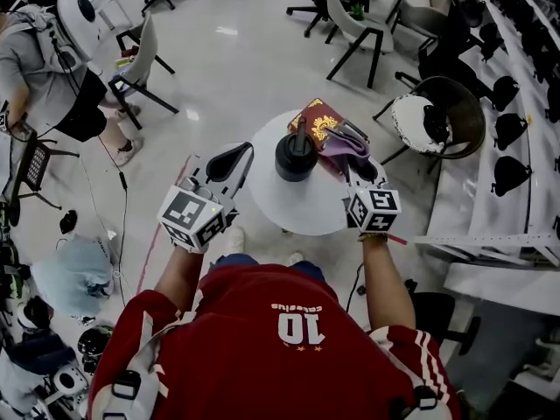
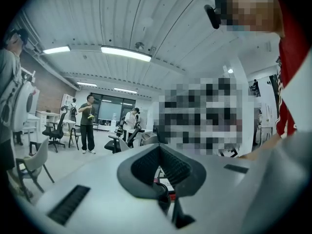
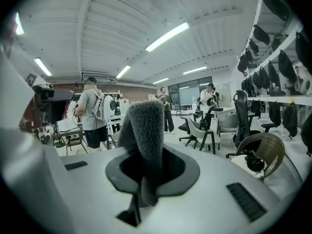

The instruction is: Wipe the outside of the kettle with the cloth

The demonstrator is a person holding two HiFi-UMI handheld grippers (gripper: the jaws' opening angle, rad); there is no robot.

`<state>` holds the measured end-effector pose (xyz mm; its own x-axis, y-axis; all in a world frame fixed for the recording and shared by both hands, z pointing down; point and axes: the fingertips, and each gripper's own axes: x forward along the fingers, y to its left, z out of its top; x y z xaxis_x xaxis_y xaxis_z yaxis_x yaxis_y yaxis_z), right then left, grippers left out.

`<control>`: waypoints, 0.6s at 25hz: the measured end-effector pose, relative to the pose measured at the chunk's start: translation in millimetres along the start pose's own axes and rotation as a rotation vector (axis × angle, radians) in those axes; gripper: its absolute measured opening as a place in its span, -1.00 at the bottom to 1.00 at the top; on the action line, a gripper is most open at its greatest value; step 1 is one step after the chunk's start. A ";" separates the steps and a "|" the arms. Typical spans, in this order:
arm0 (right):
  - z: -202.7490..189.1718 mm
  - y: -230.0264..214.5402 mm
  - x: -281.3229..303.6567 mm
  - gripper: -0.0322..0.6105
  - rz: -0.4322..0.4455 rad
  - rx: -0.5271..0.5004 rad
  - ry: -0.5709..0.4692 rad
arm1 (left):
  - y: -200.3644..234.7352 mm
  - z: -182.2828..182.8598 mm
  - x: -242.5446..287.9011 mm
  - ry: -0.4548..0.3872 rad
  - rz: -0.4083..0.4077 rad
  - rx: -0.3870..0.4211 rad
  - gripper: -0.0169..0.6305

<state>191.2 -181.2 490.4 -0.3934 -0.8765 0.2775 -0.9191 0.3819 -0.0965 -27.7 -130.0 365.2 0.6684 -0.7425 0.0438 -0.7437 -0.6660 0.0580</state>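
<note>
Head view – kettle (image 1: 296, 156): black, standing upright on the round white surface (image 1: 289, 206), long axis vertical, seen from above as a round body; its handle rises at the side away from the person.
Head view – left gripper (image 1: 238, 156): off the near-left edge of the surface, tips aimed at the kettle, which stands just ahead and to the right of its fingers, apart from them.
Head view – right gripper (image 1: 357, 168): over the surface; the kettle is near the left of its fingers.
Head view – cloth (image 1: 343, 144): purple, bunched at the right fingers' tips, trailing over a red-and-gold book (image 1: 317, 116) beyond them.
Left gripper view – left gripper (image 2: 159, 149): fingers (image 2: 141, 167) clenched, tips meeting, nothing between them.
Right gripper view – right gripper (image 3: 148, 150): fingers clamped on the cloth (image 3: 144, 126), a fuzzy fold standing up past the tips.
</note>
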 end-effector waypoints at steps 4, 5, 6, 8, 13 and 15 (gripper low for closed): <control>-16.2 -8.7 34.2 -0.75 -0.024 -0.009 0.033 | 11.0 -6.0 2.2 0.017 0.006 -0.012 -0.92; -20.2 -9.2 41.2 -0.75 -0.026 -0.008 0.044 | 13.3 -7.8 1.0 0.023 0.008 -0.014 -0.92; -23.8 -8.6 47.8 -0.75 -0.025 -0.011 0.053 | 16.1 -9.5 -0.6 0.028 0.012 -0.016 -0.92; -29.0 -5.6 59.9 -0.75 -0.021 -0.025 0.065 | 22.2 -12.9 -3.6 0.037 0.023 -0.025 -0.92; -36.7 -3.0 84.2 -0.75 -0.043 -0.061 0.100 | 31.1 -21.0 -10.5 0.050 0.046 -0.031 -0.92; -38.1 -0.2 96.7 -0.75 -0.057 -0.093 0.129 | 36.8 -24.4 -14.4 0.055 0.057 -0.030 -0.92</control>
<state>154.2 -254.8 553.7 -0.3289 -0.8550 0.4010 -0.9317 0.3630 0.0098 -64.4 -142.1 391.1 0.6257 -0.7733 0.1027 -0.7801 -0.6200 0.0839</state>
